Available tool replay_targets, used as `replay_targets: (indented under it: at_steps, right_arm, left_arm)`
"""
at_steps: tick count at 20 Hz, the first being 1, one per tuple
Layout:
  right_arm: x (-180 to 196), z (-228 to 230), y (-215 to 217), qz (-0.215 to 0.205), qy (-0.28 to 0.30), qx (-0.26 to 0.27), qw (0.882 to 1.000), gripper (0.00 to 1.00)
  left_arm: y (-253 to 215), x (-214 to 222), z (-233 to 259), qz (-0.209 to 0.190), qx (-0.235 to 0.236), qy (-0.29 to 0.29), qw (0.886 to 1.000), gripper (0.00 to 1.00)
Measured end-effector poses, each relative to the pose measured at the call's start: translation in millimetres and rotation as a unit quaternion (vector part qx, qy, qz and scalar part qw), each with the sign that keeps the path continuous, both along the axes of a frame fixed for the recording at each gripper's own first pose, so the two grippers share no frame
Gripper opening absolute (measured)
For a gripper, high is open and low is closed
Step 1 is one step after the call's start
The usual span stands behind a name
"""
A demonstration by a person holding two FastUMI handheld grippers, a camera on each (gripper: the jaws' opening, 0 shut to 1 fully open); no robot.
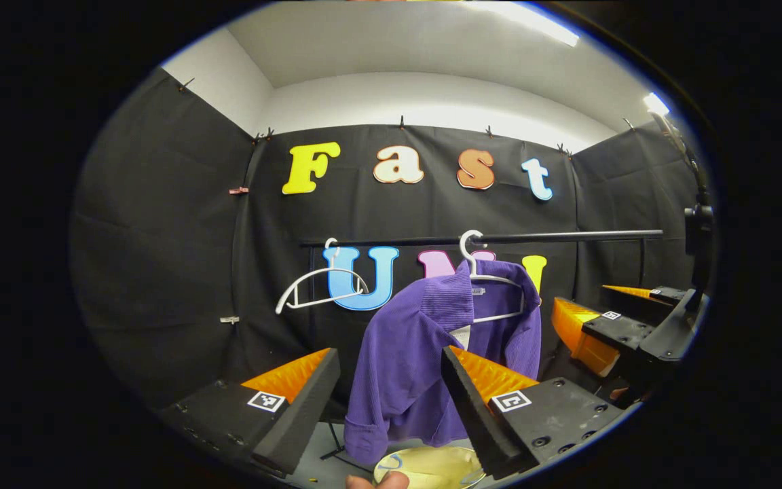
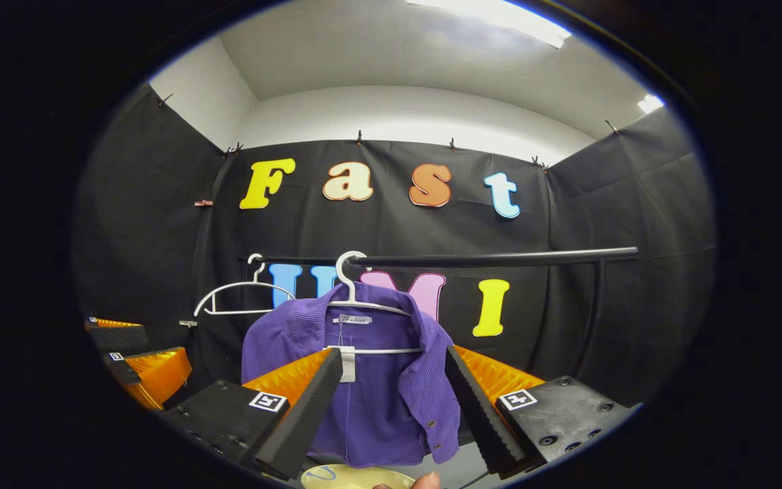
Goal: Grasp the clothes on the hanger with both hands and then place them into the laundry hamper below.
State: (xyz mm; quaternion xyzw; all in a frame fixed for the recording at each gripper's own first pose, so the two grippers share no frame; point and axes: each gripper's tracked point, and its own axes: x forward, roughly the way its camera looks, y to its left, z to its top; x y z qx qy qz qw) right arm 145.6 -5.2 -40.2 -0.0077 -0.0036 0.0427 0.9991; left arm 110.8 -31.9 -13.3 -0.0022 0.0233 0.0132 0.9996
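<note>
dark booth, purple shirt (image 2: 364, 380) on hanger (image 2: 364, 305), beyond both open grippers

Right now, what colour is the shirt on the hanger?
Purple; the shirt shows best in the right gripper view.

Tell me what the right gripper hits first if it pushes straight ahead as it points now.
Most likely the purple jacket hanging on the white hanger: it sits between the open right gripper fingers, though depth is unclear.
</note>
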Motion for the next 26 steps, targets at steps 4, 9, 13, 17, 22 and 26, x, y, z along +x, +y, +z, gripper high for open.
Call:
replay_targets:
  at_steps: [4, 9, 13, 17, 22, 26]
  right_arm:
    - [29.4, -18.7, -0.1, -0.003, 0.006, 0.005, 1.0, 0.97]
    - [84.5, -48.9, -15.1, -0.017, 0.008, 0.038, 0.999, 0.97]
    - [139.4, -78.2, -23.6, -0.013, 0.01, 0.037, 0.999, 0.97]
    - [173.4, -104.4, -12.0, 0.012, 0.019, 0.036, 0.999, 0.88]
    - [195.4, -118.0, -37.3, -0.02, 0.032, 0.025, 0.999, 0.26]
    - [190.3, -112.4, -31.7, 0.008, 0.019, 0.048, 0.999, 0.08]
  left_arm:
    - [-3.4, 33.2, -10.3, -0.012, -0.007, 0.006, 1.0, 0.92]
    - [-26.5, 69.7, -26.4, -0.026, -0.015, 0.023, 0.999, 0.92]
    - [-46.3, 94.5, -40.1, -0.025, -0.011, 0.028, 0.999, 0.94]
    - [-59.1, 117.3, -48.9, -0.015, -0.01, 0.019, 1.0, 0.95]
    - [-77.6, 149.1, -60.4, -0.003, 0.0, 0.012, 1.0, 0.95]
    - [-76.6, 180.5, -67.6, 0.024, 0.018, 0.014, 0.999, 0.95]
